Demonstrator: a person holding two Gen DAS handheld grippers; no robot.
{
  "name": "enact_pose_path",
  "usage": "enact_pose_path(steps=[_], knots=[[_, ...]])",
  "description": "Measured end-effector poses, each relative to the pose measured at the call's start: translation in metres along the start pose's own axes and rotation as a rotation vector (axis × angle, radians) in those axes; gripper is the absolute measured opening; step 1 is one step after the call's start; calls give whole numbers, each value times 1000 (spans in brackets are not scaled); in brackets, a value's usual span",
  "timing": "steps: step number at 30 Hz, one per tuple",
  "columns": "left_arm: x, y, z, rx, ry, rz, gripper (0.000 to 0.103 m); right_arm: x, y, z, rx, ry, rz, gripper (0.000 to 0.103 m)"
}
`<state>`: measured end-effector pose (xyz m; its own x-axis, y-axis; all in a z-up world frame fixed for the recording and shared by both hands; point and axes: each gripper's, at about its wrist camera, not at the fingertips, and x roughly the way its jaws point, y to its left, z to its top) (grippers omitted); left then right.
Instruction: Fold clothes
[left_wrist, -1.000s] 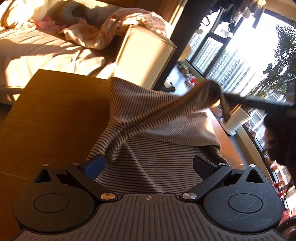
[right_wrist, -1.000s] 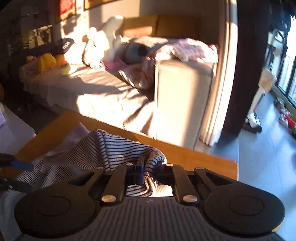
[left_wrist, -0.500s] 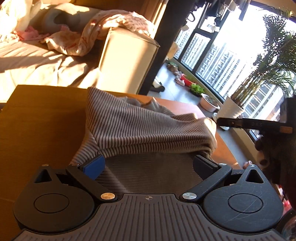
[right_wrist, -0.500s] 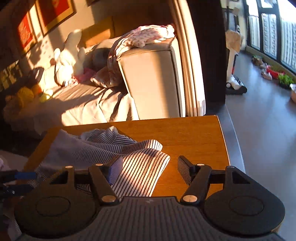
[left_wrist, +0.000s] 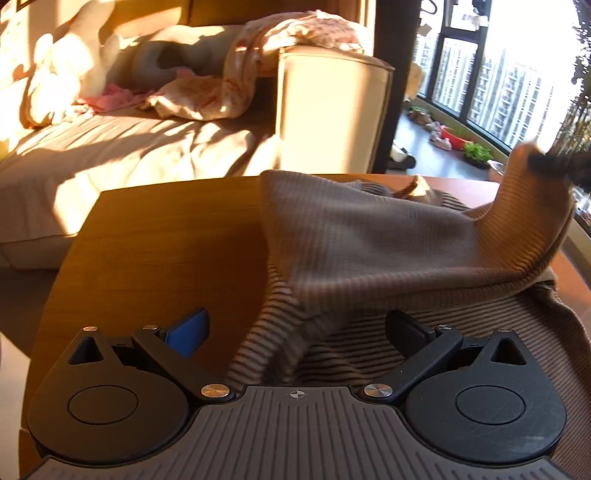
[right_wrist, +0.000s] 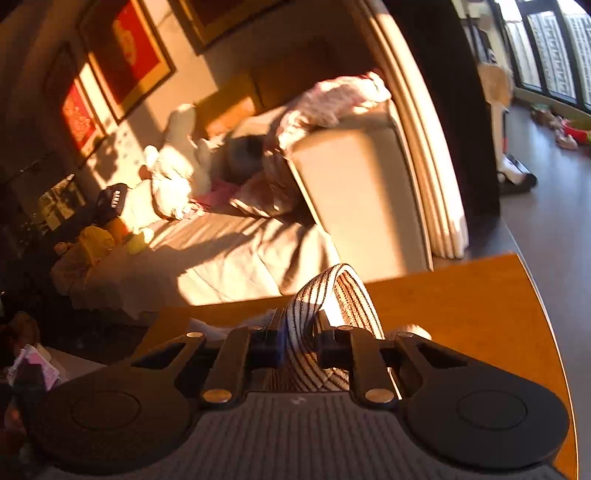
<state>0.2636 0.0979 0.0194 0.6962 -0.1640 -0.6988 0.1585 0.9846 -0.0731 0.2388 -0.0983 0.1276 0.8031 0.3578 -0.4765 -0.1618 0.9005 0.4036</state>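
No brand, label or legible writing shows on either tool or on the cloth; the red framed pictures (right_wrist: 136, 55) at the upper left of the right wrist view bear patterns too blurred to read. The striped garment (left_wrist: 388, 251) lies on the wooden table (left_wrist: 166, 251), filling the centre and right of the left wrist frame. The left gripper (left_wrist: 295, 330) is spread wide, its blue pad at lower left over bare wood, a bunched fold lying between the fingers. The right gripper (right_wrist: 298, 341) is clenched on a fold of the garment, which loops up above its fingertips at lower centre. At the right edge of the left view that corner is lifted off the table.
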Motion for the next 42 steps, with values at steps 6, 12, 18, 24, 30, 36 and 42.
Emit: enact_pose_path(steps=[6, 12, 18, 24, 30, 36, 42], knots=[[-13, 21, 2, -57, -10, 0, 103, 2, 9, 16, -53, -35, -9, 14], [-34, 35, 8, -131, -28, -106, 103, 29, -49, -35, 28, 150, -191, 15], [-35, -2, 20, -101, -101, -303, 103, 23, -51, -52, -22, 142, -245, 26], [9, -23, 15, -96, -92, -328, 103, -2, -22, -46, -54, -2, -215, 71], [16, -21, -1, -2, -155, -325, 103, 5, -4, -72, 82, 0, 33, 101], [9, -12, -10, -48, -159, -326, 103, 38, 0, -99, -20, 26, 24, 103], [-16, -23, -37, -90, -156, -271, 103, 23, -24, -92, -42, 115, 215, 103]])
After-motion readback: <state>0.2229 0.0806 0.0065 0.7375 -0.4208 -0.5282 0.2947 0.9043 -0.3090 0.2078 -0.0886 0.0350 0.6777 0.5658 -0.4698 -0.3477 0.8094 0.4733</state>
